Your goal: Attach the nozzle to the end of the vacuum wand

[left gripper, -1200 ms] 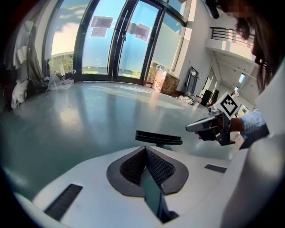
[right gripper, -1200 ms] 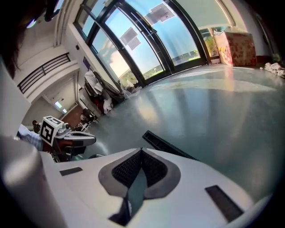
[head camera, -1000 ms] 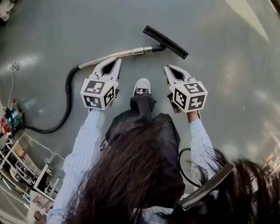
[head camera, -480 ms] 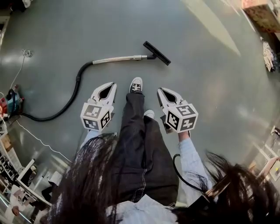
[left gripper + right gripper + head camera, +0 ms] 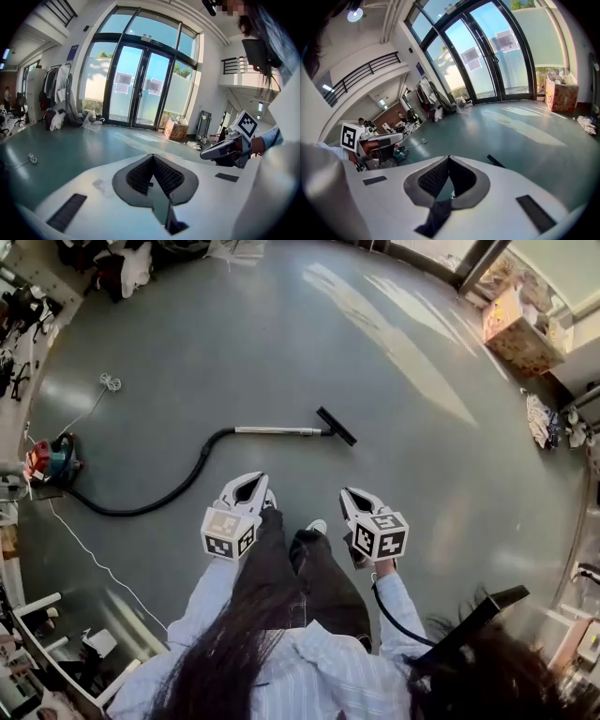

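Observation:
The silver vacuum wand [image 5: 277,430] lies on the grey floor with the flat black nozzle [image 5: 336,426] at its right end, the two joined. A black hose [image 5: 155,502] runs from the wand's left end to the red and blue vacuum body [image 5: 52,461]. My left gripper [image 5: 251,478] and right gripper [image 5: 348,492] are both shut and empty, held high above the floor and well short of the wand. Closed jaws fill the left gripper view [image 5: 152,157] and the right gripper view [image 5: 449,158], where a corner of the nozzle [image 5: 496,161] shows beyond them.
The person's legs and shoes [image 5: 317,527] stand between the grippers. A white cable [image 5: 89,549] trails from the vacuum body. Cardboard boxes [image 5: 514,322] and clutter line the far right wall, shelves [image 5: 19,296] the left. Glass doors [image 5: 140,89] stand ahead.
Both grippers have risen well away from the floor, still shut. The wand and nozzle stay on the floor and now look smaller and farther off as the person stands up.

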Available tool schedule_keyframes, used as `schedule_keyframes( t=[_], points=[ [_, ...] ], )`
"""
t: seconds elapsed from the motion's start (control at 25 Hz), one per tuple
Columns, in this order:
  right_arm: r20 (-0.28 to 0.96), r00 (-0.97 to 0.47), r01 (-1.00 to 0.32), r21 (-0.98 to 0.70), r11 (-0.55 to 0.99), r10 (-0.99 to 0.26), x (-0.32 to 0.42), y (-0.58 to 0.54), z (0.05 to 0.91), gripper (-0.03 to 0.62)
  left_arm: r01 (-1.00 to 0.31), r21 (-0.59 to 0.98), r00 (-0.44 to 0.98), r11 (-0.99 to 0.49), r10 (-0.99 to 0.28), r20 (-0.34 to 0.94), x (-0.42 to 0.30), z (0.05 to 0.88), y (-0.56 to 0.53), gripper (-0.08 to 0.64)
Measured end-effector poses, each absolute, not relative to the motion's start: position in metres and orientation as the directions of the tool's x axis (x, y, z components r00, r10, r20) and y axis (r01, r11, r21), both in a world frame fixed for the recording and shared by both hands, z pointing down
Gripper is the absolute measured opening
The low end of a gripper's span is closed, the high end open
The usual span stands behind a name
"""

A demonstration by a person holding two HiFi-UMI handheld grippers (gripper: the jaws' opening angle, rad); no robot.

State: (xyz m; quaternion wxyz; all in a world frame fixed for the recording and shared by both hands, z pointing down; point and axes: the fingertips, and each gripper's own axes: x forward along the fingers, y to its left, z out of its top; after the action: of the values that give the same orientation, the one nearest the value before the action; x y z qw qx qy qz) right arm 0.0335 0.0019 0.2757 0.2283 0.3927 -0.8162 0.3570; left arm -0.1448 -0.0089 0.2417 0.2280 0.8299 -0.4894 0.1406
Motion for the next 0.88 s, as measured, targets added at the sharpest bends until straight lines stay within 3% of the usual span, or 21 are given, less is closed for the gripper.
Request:
schedule_keyframes(
  t=[0.32, 0.88],
  points=[
    [0.599, -0.601, -0.797, -0.41, 0.443, -0.529, -0.026, 0.043, 0.229, 0.005, -0.873, 0.296, 0.483, -0.389, -0.773, 0.41, -0.186, 0.193, 0.05, 0.005],
    [0.56, -0.496, -0.866, -0.376, 0.329, -0.664, -0.137, 0.182, 0.198, 0.005, -0.738, 0.364, 0.672, -0.568, -0.669, 0.318, -0.268, 0.18, 0.186, 0.004]
  ],
)
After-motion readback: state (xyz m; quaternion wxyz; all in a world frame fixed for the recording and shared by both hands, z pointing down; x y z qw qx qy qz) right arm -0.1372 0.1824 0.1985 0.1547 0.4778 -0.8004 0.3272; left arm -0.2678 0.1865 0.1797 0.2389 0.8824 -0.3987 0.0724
